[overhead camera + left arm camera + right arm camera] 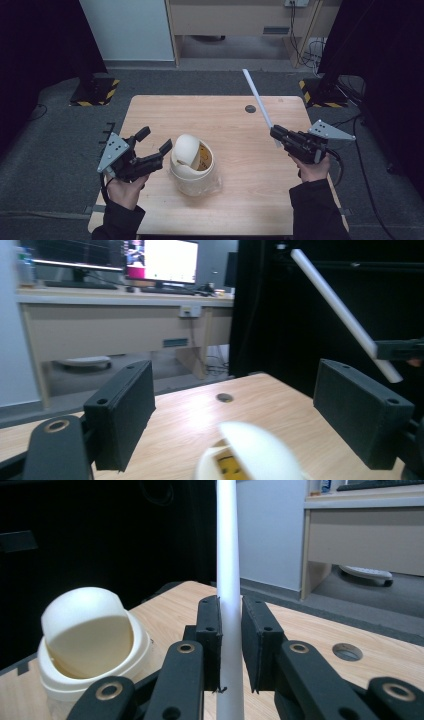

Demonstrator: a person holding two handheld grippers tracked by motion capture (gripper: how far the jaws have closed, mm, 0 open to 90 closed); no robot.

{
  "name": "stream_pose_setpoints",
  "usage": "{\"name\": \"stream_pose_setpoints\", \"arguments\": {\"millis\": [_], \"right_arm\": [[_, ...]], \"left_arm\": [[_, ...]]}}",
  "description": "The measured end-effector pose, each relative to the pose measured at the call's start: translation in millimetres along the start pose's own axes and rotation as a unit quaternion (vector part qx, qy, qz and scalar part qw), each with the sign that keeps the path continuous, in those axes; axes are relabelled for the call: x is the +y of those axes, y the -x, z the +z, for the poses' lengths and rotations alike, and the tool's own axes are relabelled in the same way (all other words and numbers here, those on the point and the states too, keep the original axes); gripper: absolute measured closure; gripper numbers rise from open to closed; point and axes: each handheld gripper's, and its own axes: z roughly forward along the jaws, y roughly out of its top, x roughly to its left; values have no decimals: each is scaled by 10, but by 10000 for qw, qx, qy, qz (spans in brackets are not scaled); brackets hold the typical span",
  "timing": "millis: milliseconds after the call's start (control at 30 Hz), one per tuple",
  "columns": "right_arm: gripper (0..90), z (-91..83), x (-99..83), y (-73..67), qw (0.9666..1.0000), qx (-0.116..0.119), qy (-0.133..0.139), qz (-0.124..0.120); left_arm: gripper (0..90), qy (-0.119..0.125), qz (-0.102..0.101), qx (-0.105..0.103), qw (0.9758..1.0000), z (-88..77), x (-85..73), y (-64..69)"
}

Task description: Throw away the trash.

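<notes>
A small cream bin (194, 165) with a domed swing lid (187, 148) tipped open stands near the middle of the wooden table (235, 115); it also appears as the bin (92, 640) in the right gripper view and blurred as the bin (252, 455) in the left gripper view. My left gripper (156, 141) hovers open just left of the bin, nothing between its pads. My right gripper (276, 134) is shut on a long white tube (260, 102) that slants up and away. The tube (229, 580) runs upright between the pads, and the tube (345, 312) crosses the left gripper view's upper right.
A round cable hole (250, 108) sits in the tabletop near the far edge. Black stands with yellow-striped bases (95, 90) flank the table's far corners. A desk with monitors (125, 285) stands beyond the table.
</notes>
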Motion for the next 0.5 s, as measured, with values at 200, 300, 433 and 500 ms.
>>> {"name": "stream_pose_setpoints", "arguments": {"millis": [200, 300, 433, 500], "right_arm": [[788, 25, -24, -85, 9998, 202, 13, -9], [788, 35, -35, -105, 9997, 244, 10, -42], [788, 45, -45, -116, 9995, 297, -30, -42], [788, 46, -49, -123, 9995, 315, -46, -31]], "left_arm": [[161, 61, -102, -235, 9997, 159, 61, 164], [161, 71, -90, -373, 9992, 271, 102, 249], [160, 21, -38, -476, 9989, 419, 130, 347], [161, -35, -62, -530, 9986, 492, 134, 387]]}}
